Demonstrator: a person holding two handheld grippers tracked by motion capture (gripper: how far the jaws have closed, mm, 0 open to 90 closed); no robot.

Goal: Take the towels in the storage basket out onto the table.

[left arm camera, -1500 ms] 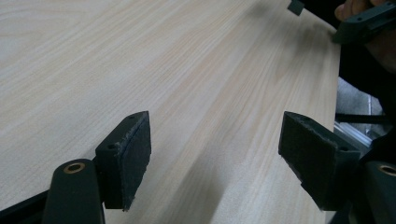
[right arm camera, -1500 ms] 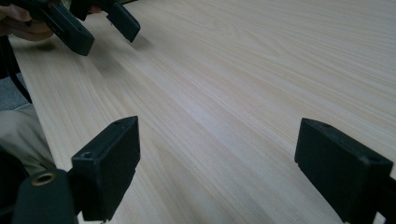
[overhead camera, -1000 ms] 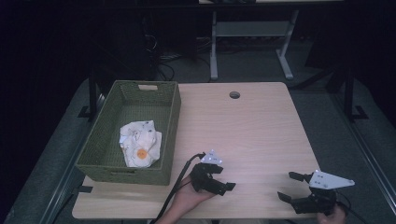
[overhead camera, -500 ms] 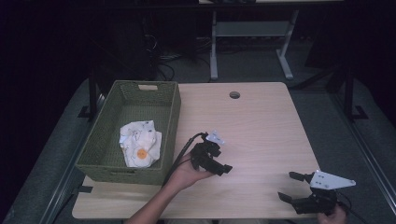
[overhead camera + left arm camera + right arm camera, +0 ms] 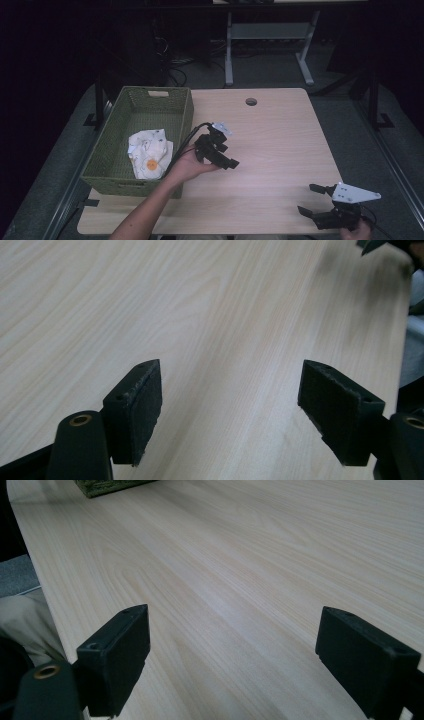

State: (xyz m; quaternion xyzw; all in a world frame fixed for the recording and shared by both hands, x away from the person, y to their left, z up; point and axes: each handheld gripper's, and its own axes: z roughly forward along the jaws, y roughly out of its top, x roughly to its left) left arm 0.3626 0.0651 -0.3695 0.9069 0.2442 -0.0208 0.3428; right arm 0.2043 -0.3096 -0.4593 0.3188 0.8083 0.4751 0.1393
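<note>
We are finding no text, label, brand, number or sign that can be read in any view. The white cloth (image 5: 149, 151) lying in the green basket (image 5: 112, 152) is carrying a small dark print and an orange round mark, but we are not making out any letters on it: it is too small to tell. The grey plate on the right gripper (image 5: 314, 200) is showing blank. The table (image 5: 280, 130) is showing only wood grain.
</note>
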